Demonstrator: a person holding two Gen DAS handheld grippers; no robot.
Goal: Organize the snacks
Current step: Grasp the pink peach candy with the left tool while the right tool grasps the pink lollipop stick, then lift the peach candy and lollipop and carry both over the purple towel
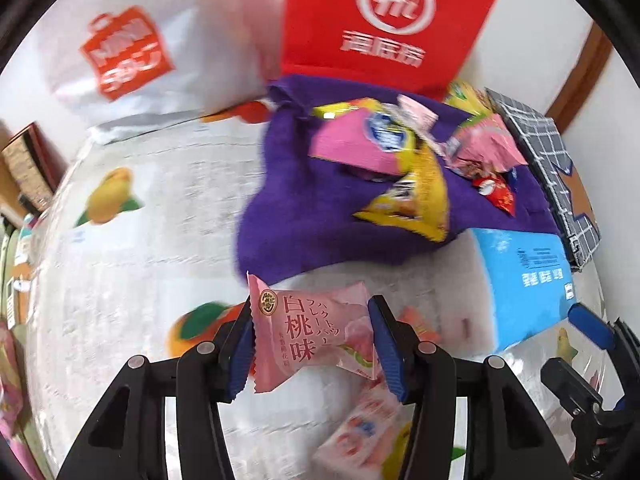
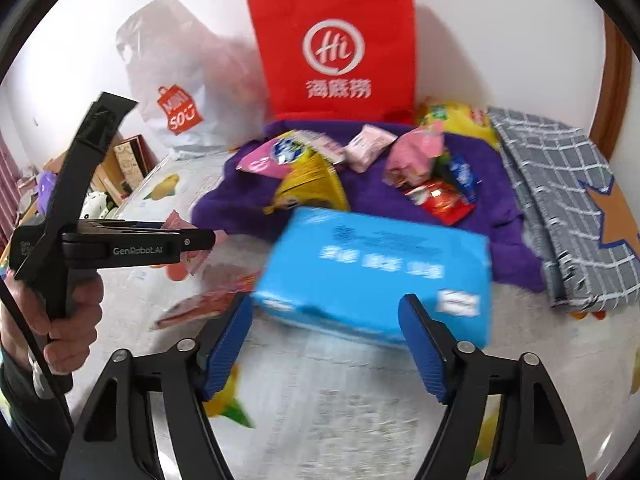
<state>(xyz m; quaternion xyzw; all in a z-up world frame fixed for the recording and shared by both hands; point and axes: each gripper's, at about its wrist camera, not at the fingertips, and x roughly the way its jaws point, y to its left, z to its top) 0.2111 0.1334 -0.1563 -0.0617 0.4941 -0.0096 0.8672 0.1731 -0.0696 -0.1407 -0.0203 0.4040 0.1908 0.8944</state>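
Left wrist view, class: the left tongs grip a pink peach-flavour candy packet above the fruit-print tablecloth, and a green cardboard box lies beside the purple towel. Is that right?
One detail is wrong: the cardboard box is light blue, not green, as the left wrist view shows. The rest holds: the left tongs grip the pink peach-flavour candy packet above the fruit-print tablecloth, and the box lies beside the purple towel.

Pink peach-flavour candy packet [image 1: 310,334] upright, pinched at both sides between blue pads, lifted off the fruit-print tablecloth. Blue box [image 2: 376,276] lies flat on the cloth just in front of the purple towel [image 2: 492,184]. Mixed snack packs [image 2: 316,184], pink, yellow and red, piled loose on the towel.
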